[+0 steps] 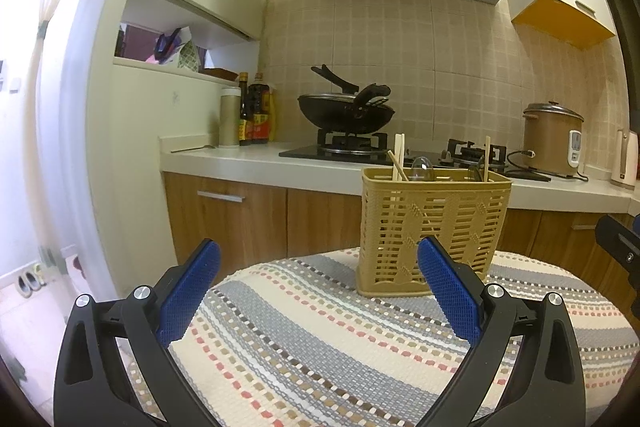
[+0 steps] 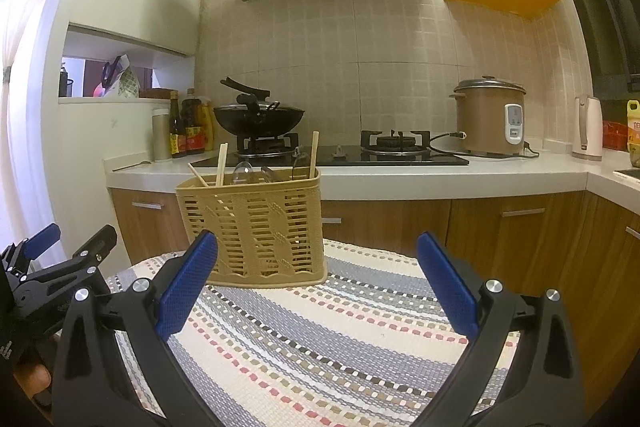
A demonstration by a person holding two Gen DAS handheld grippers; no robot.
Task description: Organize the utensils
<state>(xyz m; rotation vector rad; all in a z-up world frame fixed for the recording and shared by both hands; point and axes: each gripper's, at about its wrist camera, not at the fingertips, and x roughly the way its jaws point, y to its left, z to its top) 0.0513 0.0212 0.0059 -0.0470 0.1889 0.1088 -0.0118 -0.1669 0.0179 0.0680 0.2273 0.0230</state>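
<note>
Jaws apart, near basket [image 1: 434,227]

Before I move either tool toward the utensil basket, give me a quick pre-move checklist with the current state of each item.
1. Left tool open, nothing held: ok.
2. Right tool open, nothing held: ok.
3. Utensil basket upright on the striped cloth: ok.
4. Chopsticks standing in the basket: ok.
5. Spoons in the basket: ok, but which compartment cannot tell.
6. Loose utensils left on the cloth: none in view; near edge cannot tell.
</note>
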